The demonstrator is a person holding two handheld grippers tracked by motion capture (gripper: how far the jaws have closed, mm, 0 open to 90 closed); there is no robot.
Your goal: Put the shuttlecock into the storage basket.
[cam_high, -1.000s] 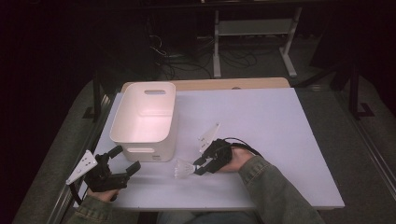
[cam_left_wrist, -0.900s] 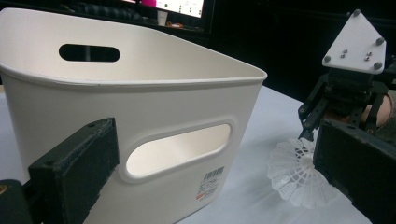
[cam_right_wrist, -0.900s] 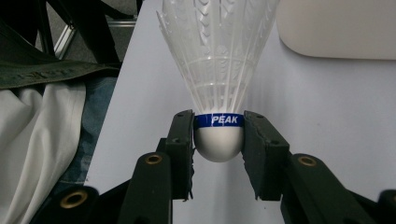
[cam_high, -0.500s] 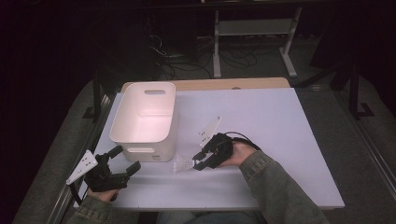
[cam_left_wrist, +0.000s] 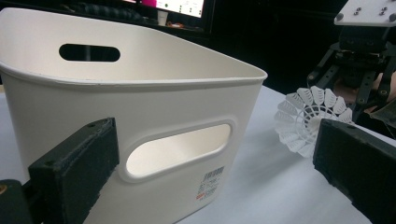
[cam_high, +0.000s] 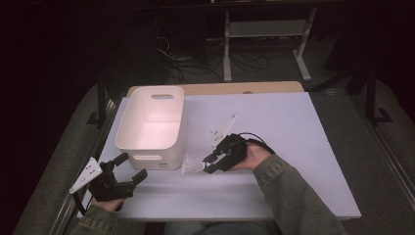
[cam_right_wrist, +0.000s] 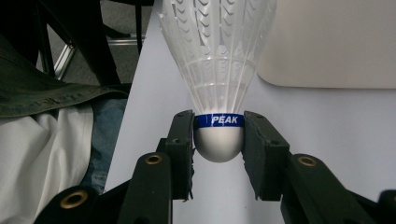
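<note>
Right gripper (cam_right_wrist: 218,140) clamped on the rounded white cork of a white plastic-skirted shuttlecock (cam_right_wrist: 218,70), skirt pointing straight ahead of the jaws. Left gripper (cam_high: 128,169) spread wide, nothing between, white rectangular plastic bin (cam_left_wrist: 140,121) just ahead.

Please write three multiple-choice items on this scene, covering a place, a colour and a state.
1. Where is the shuttlecock?
A. inside the bin
B. between the right gripper jaws
C. on the floor

2. What colour is the band around its cork?
A. blue
B. red
C. green

3. How is the left gripper?
A. shut on the bin
B. holding the shuttlecock
C. open

Answers:
1 B, the jaws clamp its cork.
2 A, the blue band reads PEAK.
3 C, its jaws stand apart, gripping nothing.
</note>
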